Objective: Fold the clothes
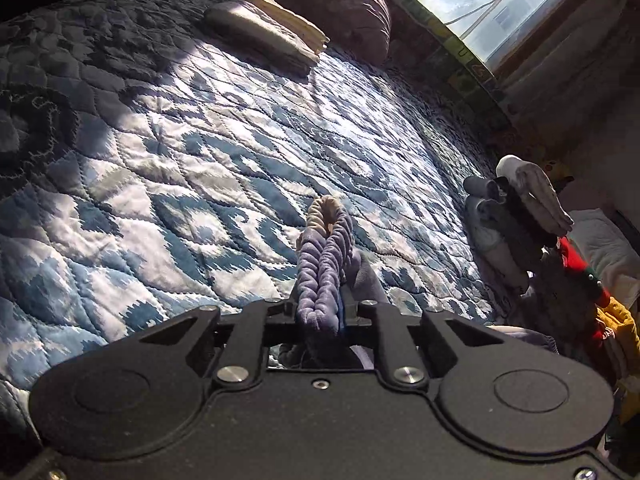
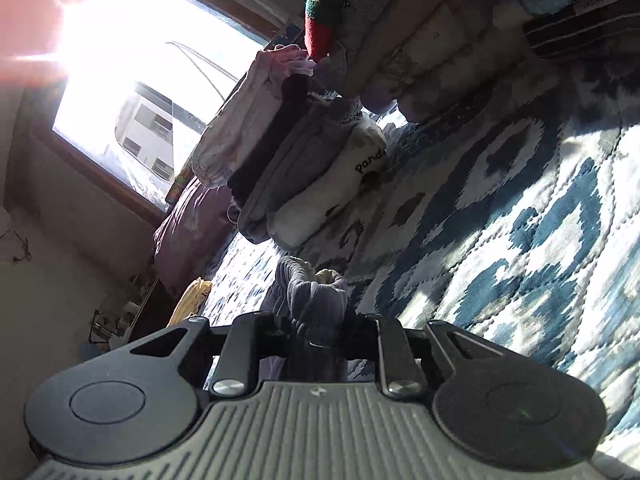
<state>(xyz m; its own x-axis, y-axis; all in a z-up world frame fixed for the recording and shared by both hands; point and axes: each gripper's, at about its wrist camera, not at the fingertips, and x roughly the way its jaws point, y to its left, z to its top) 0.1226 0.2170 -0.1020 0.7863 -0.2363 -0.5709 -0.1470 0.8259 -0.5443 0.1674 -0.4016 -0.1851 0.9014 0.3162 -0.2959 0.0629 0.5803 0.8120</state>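
Purple ribbed garment [image 1: 324,264] pinched in left tool [image 1: 320,312], right tool [image 2: 316,320]

Readable text on the folded clothes

"panda" in black stands on the white folded garment [image 2: 332,192]; a far right label [image 2: 596,0] is too blurred.

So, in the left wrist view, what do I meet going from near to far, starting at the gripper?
Left gripper, shut on a purple ribbed garment → blue and white quilted bedspread → folded cream clothes → brown pillow → window.
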